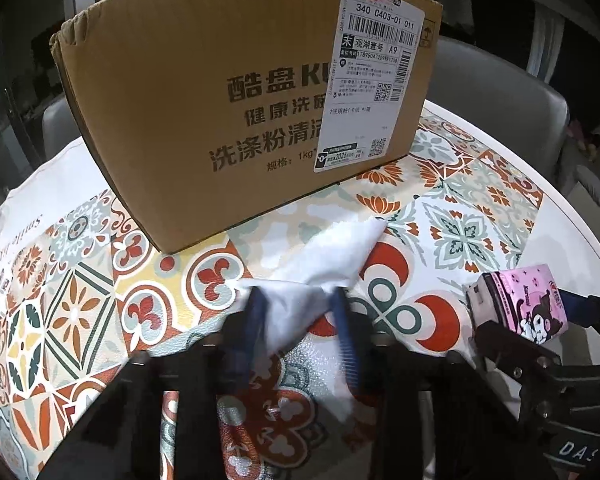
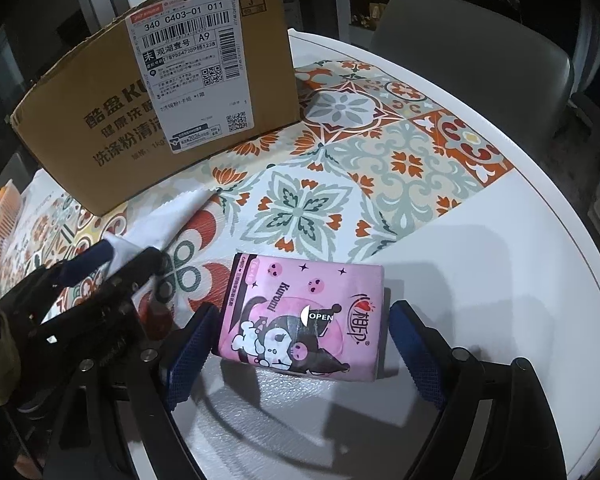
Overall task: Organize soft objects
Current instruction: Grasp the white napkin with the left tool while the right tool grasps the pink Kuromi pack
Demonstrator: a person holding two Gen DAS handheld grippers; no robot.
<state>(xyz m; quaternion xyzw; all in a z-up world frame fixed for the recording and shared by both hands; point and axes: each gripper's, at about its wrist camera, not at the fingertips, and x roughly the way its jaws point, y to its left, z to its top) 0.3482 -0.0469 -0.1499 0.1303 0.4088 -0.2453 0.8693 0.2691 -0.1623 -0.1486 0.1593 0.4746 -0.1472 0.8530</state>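
Two grippers staged over two soft items, box waiting at 12 o'clock.

Round white table (image 2: pixel 500 240) under a patterned mat (image 2: pixel 340 168); open-topped cardboard box (image 1: pixel 236 112) parked at 12 o'clock, probably as the drop target, interior hidden from both views. Grey chair (image 2: pixel 472 56) at 1 o'clock, cut off by dark surroundings. Pink tissue pack (image 2: pixel 300 316) lay flat at table edge, 6 o'clock in right view, between the spread fingers of the right gripper (image 2: pixel 296 340), jaws wide and apparently not yet touching, likely lined up for a squeeze. White cloth (image 1: pixel 316 276) pinched by left gripper (image 1: pixel 300 308), fingers closed on its bunched end, far corner trailing toward 12 o'clock; lifted or dragging, cannot tell. Orange slatted item (image 2: pixel 4 216) at 9 o'clock, cropped, unidentifiable.
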